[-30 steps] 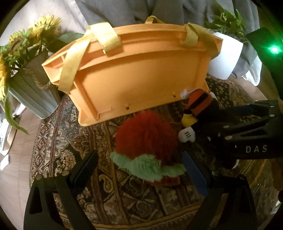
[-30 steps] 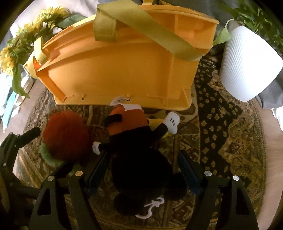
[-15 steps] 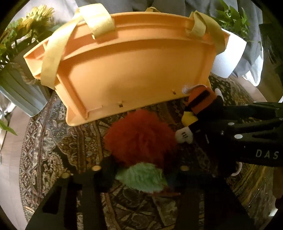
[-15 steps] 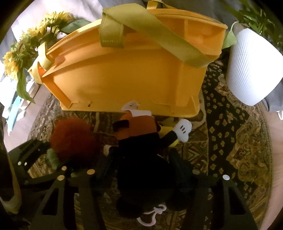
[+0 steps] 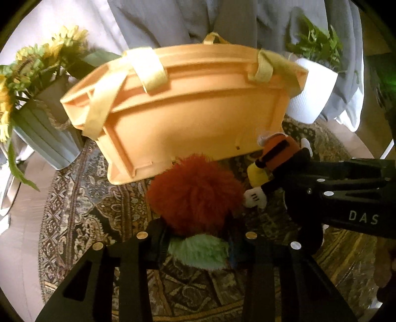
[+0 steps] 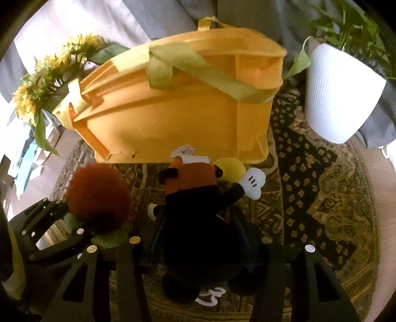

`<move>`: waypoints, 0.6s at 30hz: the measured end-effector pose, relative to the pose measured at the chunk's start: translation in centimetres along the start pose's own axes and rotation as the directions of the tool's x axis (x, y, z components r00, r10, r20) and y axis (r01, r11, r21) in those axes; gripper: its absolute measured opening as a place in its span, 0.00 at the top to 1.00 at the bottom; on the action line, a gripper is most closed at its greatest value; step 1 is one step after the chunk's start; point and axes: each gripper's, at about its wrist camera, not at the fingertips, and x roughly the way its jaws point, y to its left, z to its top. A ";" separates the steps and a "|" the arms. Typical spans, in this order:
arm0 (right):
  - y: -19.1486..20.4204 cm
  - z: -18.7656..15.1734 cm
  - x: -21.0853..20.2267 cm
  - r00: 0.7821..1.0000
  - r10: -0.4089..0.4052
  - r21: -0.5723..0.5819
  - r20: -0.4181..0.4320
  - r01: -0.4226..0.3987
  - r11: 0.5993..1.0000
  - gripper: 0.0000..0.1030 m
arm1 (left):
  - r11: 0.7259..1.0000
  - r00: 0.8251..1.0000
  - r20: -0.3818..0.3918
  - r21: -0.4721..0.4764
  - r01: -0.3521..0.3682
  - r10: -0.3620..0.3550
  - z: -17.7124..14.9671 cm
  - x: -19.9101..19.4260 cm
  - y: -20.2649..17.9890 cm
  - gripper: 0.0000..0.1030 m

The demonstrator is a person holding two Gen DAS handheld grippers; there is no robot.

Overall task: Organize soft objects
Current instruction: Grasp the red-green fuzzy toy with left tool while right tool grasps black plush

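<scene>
My left gripper (image 5: 198, 245) is shut on a fuzzy red plush (image 5: 195, 193) with a green leafy base and holds it just above the rug. It also shows in the right wrist view (image 6: 97, 193). My right gripper (image 6: 198, 228) is shut on a black mouse plush (image 6: 195, 210) with orange shorts, yellow shoes and white gloves; it shows in the left wrist view too (image 5: 277, 158). An orange plastic basket (image 5: 195, 109) with yellow straps stands right behind both toys (image 6: 178, 111).
A patterned round rug (image 6: 321, 198) covers the floor. A white ribbed plant pot (image 6: 341, 99) stands at the right, a grey vase of sunflowers (image 5: 37, 119) at the left. A person in grey (image 5: 222, 22) sits behind the basket.
Both grippers closed on their plush toys and lifted them a little. The basket now looks farther and lower in both views.
</scene>
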 end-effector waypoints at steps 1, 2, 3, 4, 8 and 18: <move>0.1 0.0 -0.3 1.000 0.000 -0.001 0.008 0.000 1.000 0.50 | 1.000 1.000 0.008 -0.004 -0.003 0.003 0.1 -0.4 0.0 0.64; 0.1 0.0 -0.7 1.000 0.000 -0.002 0.015 0.000 1.000 0.50 | 1.000 1.000 0.014 -0.006 -0.007 0.007 0.1 -0.7 0.0 0.64; 0.2 0.0 -1.0 1.000 0.002 -0.001 0.023 -0.002 1.000 0.50 | 1.000 1.000 0.020 -0.011 -0.014 0.014 0.2 -1.1 0.1 0.64; 0.3 0.0 -1.4 1.000 0.003 0.000 0.031 -0.003 1.000 0.50 | 1.000 0.999 0.028 -0.018 -0.016 0.017 0.2 -1.5 0.2 0.64; 0.7 0.1 -2.5 0.998 0.002 -0.008 0.055 -0.001 1.000 0.50 | 0.999 0.998 0.060 -0.046 -0.013 0.016 0.5 -3.1 0.7 0.64; 2.1 0.5 -5.7 0.990 0.007 -0.043 0.138 -0.001 0.999 0.50 | 0.997 0.989 0.144 -0.067 -0.034 0.044 1.2 -6.4 0.8 0.64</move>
